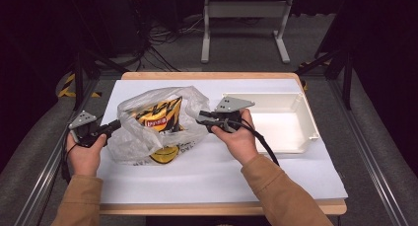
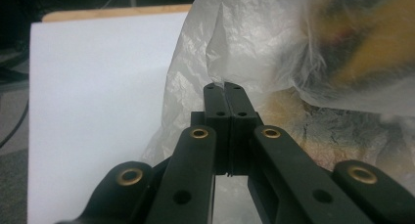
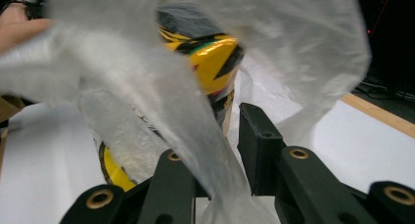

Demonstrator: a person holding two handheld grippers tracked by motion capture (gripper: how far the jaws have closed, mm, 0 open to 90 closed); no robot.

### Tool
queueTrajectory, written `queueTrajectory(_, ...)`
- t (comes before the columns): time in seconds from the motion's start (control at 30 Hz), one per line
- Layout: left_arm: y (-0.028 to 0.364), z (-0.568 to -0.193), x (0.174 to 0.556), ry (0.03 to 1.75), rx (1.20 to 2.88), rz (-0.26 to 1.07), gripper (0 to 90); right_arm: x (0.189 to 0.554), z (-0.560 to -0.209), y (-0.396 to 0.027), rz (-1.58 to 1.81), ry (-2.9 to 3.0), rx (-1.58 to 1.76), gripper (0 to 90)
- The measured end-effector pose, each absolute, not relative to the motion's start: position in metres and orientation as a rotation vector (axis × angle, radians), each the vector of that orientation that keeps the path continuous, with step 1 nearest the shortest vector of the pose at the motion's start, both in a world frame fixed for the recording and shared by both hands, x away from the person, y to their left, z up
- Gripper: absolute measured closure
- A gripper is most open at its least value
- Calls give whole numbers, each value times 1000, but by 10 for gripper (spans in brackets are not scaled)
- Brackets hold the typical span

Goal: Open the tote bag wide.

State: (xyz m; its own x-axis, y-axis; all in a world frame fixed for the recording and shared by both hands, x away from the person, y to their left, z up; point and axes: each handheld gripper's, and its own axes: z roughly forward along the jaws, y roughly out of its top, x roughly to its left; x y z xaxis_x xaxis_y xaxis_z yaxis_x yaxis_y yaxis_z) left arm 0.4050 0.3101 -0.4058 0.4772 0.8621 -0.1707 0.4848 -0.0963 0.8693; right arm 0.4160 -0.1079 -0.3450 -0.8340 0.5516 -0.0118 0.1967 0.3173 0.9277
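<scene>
A crinkled clear plastic bag (image 1: 148, 125) with a yellow-and-black snack packet (image 1: 160, 118) inside stands mid-worktop (image 1: 207, 176), with bare white sheet in front. The left tongs (image 1: 117, 123) are clamped on its left edge; the right tongs (image 1: 200, 118), jaws parted with film running between them, reach in level. Beyond, a white tray (image 1: 291, 125) sits at the right edge

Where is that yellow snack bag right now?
In the high view, the yellow snack bag sits inside the clear plastic bag, left of the white bin.
</scene>
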Motion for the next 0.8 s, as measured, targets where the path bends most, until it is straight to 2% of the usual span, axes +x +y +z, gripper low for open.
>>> queueTrajectory(0.37, 299, -426, 406, 1155, 1896, 448, 898, 420, -360, -100, 1462, 2303, 688, 757)
queueTrajectory(0.8, 291, -444, 409, 1166, 1964, 364, 898, 419, -378, -97, 1385, 2367, 729, 759)
